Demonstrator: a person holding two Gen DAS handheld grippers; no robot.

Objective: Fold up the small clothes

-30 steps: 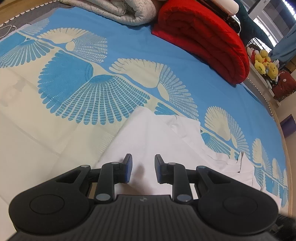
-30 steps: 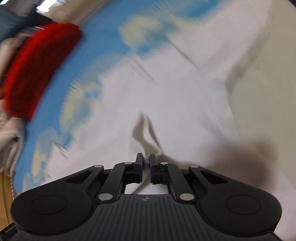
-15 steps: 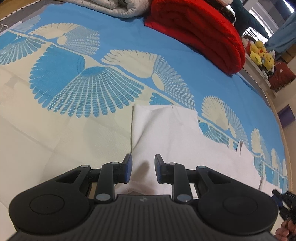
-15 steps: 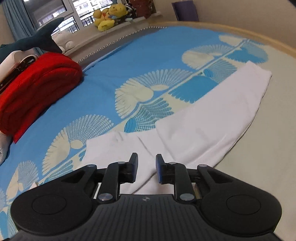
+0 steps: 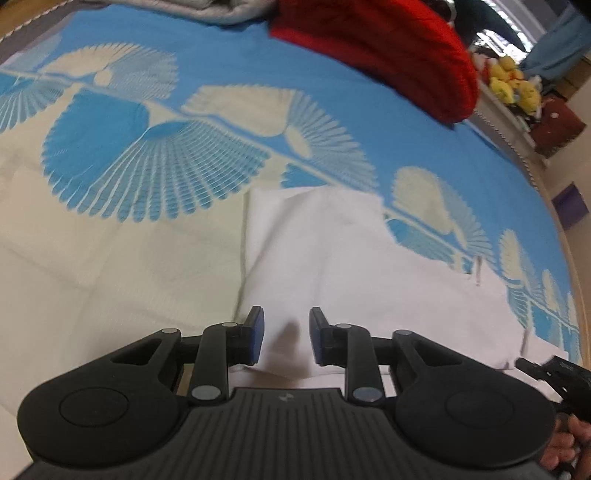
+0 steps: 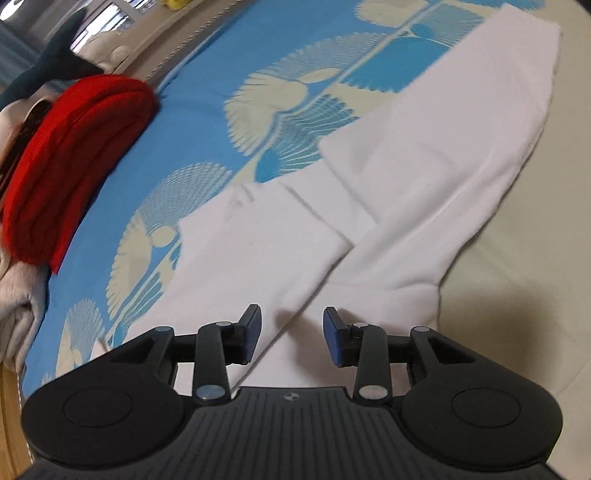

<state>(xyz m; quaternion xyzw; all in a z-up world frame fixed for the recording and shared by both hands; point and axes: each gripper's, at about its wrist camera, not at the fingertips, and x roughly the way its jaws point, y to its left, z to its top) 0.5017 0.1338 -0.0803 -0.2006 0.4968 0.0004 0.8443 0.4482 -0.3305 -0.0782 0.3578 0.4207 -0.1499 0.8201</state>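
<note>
A white garment (image 5: 354,258) lies flat on the blue and cream bedspread (image 5: 147,147), folded over on itself with a diagonal fold edge in the right wrist view (image 6: 388,192). My left gripper (image 5: 284,334) is open and empty, low over the garment's near left end. My right gripper (image 6: 291,334) is open and empty, low over the garment's other end, above the fold edge. The right gripper's tip shows at the far right of the left wrist view (image 5: 554,373).
A rolled red blanket (image 5: 388,48) and a grey quilt (image 5: 229,9) lie at the far side of the bed. Yellow plush toys (image 5: 513,85) sit on a sill. The red blanket (image 6: 66,162) and a dark shark plush (image 6: 48,70) show at the right wrist view's left.
The right gripper let go of the white garment and opened wider. The garment now lies spread flat. The left gripper stayed open and moved slightly forward over the cloth.
</note>
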